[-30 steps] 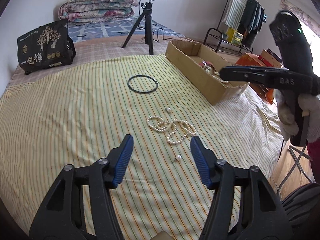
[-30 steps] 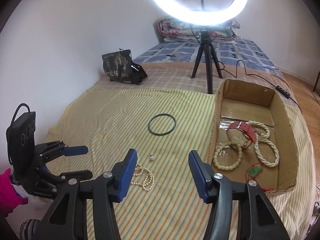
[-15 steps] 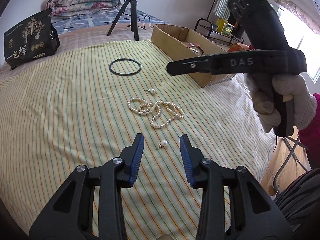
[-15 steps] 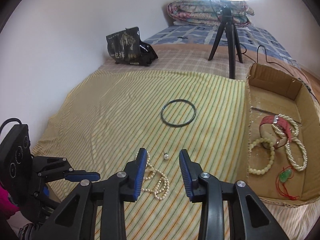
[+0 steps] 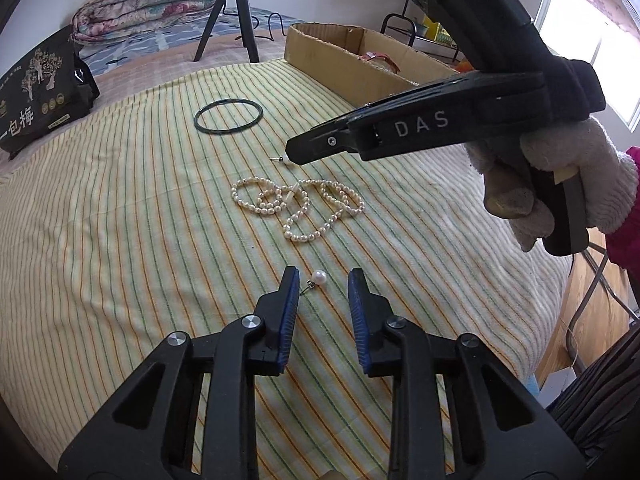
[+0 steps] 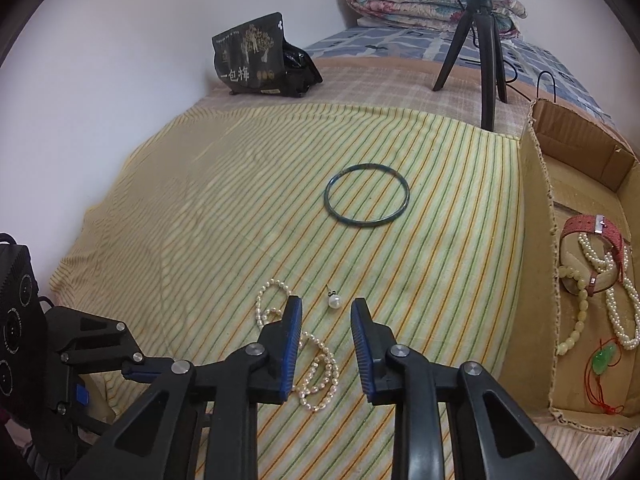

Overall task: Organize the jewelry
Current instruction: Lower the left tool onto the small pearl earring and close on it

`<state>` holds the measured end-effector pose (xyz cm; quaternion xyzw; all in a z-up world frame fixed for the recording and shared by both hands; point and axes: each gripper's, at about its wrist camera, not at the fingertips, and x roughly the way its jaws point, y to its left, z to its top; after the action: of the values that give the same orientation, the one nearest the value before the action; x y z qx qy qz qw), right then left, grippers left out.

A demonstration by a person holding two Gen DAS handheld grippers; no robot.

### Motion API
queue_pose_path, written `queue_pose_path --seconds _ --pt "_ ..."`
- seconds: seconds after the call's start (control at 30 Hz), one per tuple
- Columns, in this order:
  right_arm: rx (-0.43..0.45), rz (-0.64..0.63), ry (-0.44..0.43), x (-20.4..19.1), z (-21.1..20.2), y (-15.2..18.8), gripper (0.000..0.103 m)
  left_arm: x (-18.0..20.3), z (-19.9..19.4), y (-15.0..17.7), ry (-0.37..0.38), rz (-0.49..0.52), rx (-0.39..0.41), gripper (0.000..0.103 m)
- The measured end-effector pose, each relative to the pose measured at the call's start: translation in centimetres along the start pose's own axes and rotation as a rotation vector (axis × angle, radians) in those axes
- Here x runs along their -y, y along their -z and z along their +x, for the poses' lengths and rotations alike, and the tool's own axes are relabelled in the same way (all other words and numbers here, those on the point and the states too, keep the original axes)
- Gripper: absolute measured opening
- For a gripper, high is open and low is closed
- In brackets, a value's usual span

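left gripper (image 5: 323, 285): jaws parted to a narrow gap, low over the striped cloth (image 5: 120, 208), gripping nothing
near earring (image 5: 319, 278): pearl stud lying on the cloth between the left fingertips; whether the post touches the left blue pad (image 5: 289, 312) is hard to call from this angle
right gripper (image 6: 326, 314): jaws also narrowly apart, empty, tips just short of the far earring (image 6: 333, 300)
far earring: flat on the cloth, post pointing away from the right wrist camera; in the left view the right gripper's tip half covers it
pearl necklace (image 5: 298, 208): loose coil on the cloth between the two earrings, partly under the right gripper's left finger in the right wrist view
dark bangle (image 6: 367, 200): flat on the cloth, well beyond the pearls
cardboard box (image 6: 548, 280): at the cloth's right edge, holds a red strap watch (image 6: 592, 226), pearl strands (image 6: 624, 312), pale bead bracelet (image 6: 576, 320), green pendant on red cord (image 6: 604, 360)
right hand (image 5: 560, 184): white glove, around the right gripper's handle
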<state>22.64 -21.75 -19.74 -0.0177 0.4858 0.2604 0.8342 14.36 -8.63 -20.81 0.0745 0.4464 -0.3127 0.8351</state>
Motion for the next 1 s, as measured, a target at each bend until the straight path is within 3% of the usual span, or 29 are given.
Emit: queue_pose_path --seconds 0.27,0.47,0.67,0.73,1.0 --pt "-0.015 -0.023 0.014 -0.3 1.4 0.2 0.025 0.4 1.1 0.2 -0.036 0.03 -0.016 0.02" --pt "-0.015 -0.031 0.026 -0.3 2.0 0.0 0.024 -0.4 1.5 0.0 -0.02 -0.007 -0.015 0.011" --pt "-0.023 -0.063 0.053 -0.5 2.5 -0.3 0.015 -0.5 1.4 0.2 -0.022 -0.01 -0.009 0.008" --pt "-0.024 -0.073 0.064 -0.6 2.6 -0.3 0.006 -0.6 1.4 0.2 -0.021 -0.016 -0.008 0.006" --pt "-0.008 -0.072 0.063 -0.8 2.0 -0.2 0.006 -0.9 1.0 0.2 -0.018 -0.041 -0.004 0.003"
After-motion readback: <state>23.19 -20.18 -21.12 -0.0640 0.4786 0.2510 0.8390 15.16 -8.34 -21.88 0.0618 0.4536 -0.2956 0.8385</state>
